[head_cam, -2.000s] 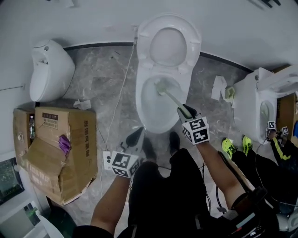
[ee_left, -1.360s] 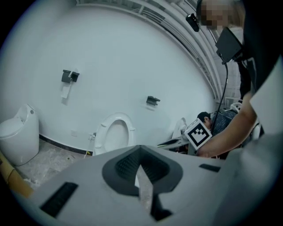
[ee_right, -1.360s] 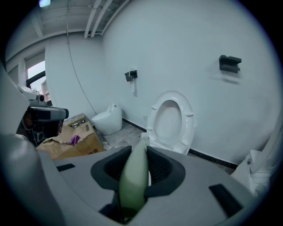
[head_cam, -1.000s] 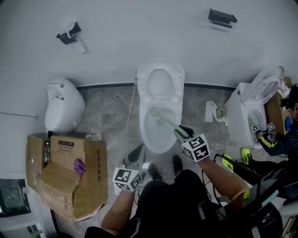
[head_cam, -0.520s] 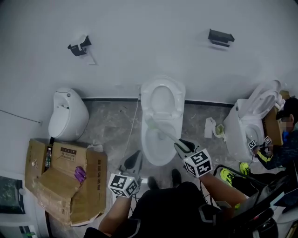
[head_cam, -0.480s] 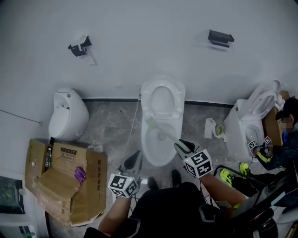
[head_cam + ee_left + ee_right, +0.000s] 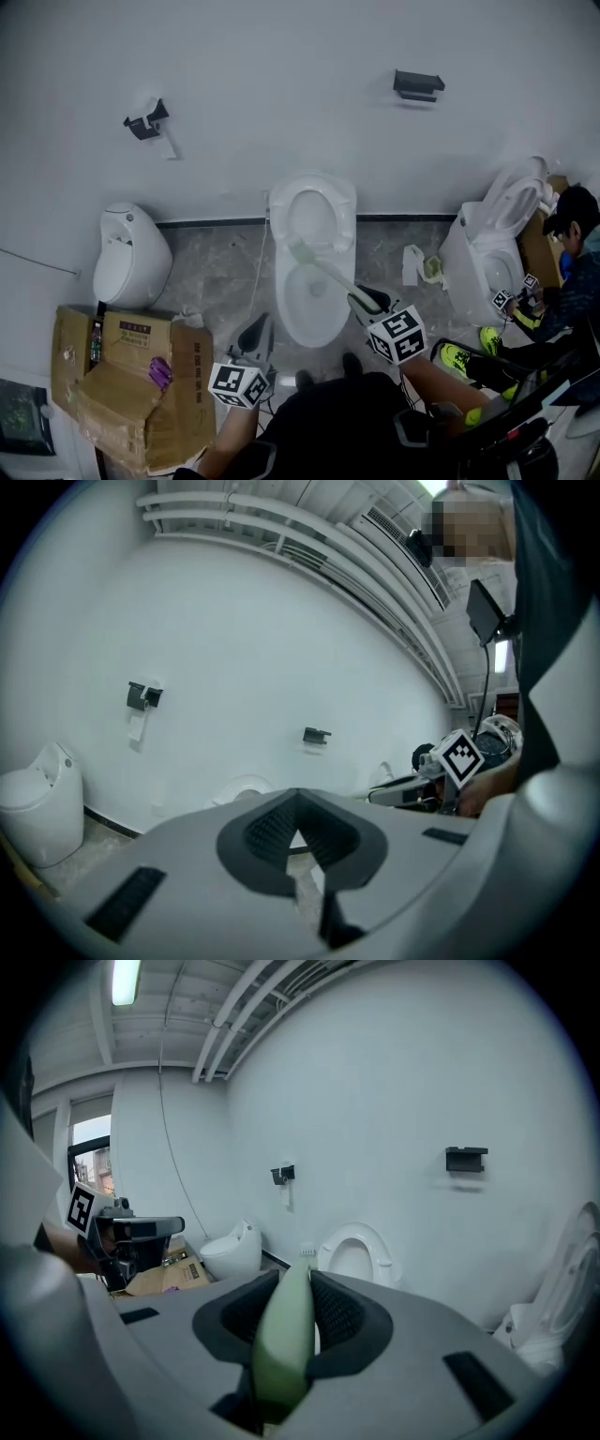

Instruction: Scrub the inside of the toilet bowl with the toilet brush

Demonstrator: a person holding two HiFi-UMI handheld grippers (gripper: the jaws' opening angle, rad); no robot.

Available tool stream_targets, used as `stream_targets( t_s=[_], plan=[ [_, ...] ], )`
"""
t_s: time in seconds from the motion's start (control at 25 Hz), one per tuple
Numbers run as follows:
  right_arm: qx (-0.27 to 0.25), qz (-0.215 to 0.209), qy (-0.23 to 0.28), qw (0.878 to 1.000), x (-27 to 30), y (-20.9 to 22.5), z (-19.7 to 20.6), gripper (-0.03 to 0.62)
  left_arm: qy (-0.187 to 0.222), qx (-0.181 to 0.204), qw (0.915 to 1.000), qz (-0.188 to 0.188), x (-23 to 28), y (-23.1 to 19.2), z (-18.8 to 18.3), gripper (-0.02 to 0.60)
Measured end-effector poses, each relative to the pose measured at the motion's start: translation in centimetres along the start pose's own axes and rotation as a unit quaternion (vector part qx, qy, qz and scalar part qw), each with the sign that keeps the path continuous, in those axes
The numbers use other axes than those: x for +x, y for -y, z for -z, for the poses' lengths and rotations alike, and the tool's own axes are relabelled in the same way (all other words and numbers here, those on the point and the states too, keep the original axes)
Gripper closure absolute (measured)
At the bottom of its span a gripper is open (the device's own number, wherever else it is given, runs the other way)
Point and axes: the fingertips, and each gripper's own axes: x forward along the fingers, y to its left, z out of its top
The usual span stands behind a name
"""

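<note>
Well, the right gripper (image 7: 367,302) is clamped on the pale green brush (image 7: 328,274), its slim handle slanting over the white toilet (image 7: 309,339) to the head at the bowl's back (just below the raised seat). The left gripper (image 7: 253,333), jaws closed on nothing, hangs beside the toilet over grey marbled floor (image 7: 211,272), with a white wall (image 7: 281,94) behind.

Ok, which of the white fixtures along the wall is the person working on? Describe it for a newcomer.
Three white fixtures stand along the white wall. It is the middle toilet, seat raised. Unlike the fixture on its left and the toilet on its right, it has the pale green toilet brush, held by the right gripper, over its bowl.
</note>
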Motion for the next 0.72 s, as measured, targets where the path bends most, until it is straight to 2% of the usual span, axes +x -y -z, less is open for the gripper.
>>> stream_targets(
  t_s=[0.36,0.72],
  plan=[
    [-0.011,-0.008,0.020,1.000,-0.4,-0.2,-2.3,0.482,0.012,-0.005,0.9999,-0.007,1.2,-1.0,-1.4,0.572],
    [-0.014,-0.009,0.024,1.000,-0.1,0.0,-3.3,0.482,0.014,0.012,0.9998,0.005,1.9,-1.2,-2.1,0.572]
  ],
)
